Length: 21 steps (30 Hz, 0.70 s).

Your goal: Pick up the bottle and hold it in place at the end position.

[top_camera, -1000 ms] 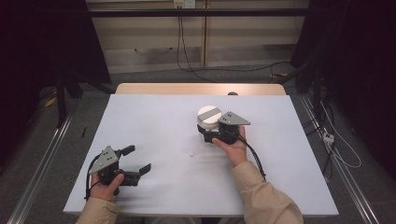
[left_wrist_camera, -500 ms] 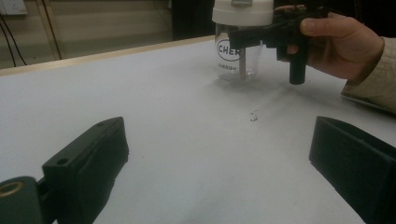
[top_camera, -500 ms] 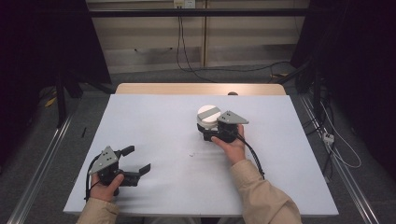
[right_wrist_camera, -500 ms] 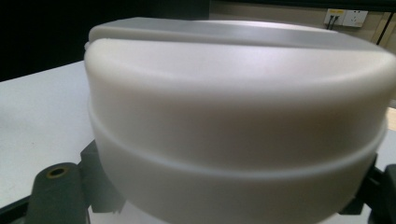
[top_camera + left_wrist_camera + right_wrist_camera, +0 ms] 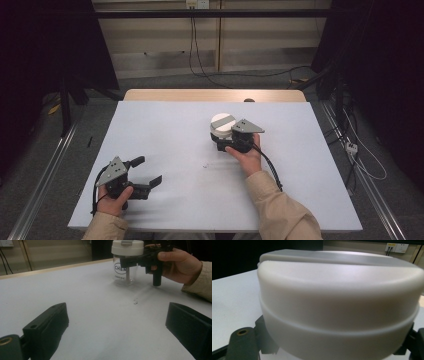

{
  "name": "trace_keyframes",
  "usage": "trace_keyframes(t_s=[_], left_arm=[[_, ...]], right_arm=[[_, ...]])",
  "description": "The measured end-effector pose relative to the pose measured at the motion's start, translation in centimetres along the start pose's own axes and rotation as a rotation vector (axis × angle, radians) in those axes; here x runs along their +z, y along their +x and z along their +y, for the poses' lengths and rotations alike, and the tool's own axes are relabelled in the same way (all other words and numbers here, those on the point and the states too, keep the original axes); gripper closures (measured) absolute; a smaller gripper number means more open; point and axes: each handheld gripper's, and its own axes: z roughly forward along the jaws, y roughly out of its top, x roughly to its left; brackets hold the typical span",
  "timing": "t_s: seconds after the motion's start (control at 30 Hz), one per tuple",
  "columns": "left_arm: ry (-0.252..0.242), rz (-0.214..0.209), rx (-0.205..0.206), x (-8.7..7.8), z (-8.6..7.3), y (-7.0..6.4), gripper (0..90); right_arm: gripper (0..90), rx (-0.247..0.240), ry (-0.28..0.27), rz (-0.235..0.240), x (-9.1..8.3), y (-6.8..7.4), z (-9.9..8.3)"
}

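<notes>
A clear jar [image 5: 223,125] with a white lid and a grey strip across its top stands upright right of the table's middle. My right gripper [image 5: 223,136] is shut on the jar just under the lid, held by a hand coming from the near side. In the right gripper view the white lid [image 5: 337,302] looms close, with a black jaw at each lower corner. From the left gripper view the jar [image 5: 126,267] stands far off with a black jaw across it. My left gripper [image 5: 148,171] rests at the near left of the table, open, nothing between its jaws [image 5: 117,325].
The white table top [image 5: 170,130] has a wooden strip along its far edge [image 5: 200,95]. A small dark speck [image 5: 205,165] lies near the middle. Cables and metal rails run on the floor around the table.
</notes>
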Motion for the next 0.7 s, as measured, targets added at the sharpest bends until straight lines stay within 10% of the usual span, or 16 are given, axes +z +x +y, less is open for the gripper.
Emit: trace_keyframes(t_s=[0.7], left_arm=[[-0.001, -0.004, -0.010, 0.17, -0.03, 0.01, 4.1]], right_arm=[[18.4, -0.010, 0.001, 0.017, 0.88, 0.30, -0.28]])
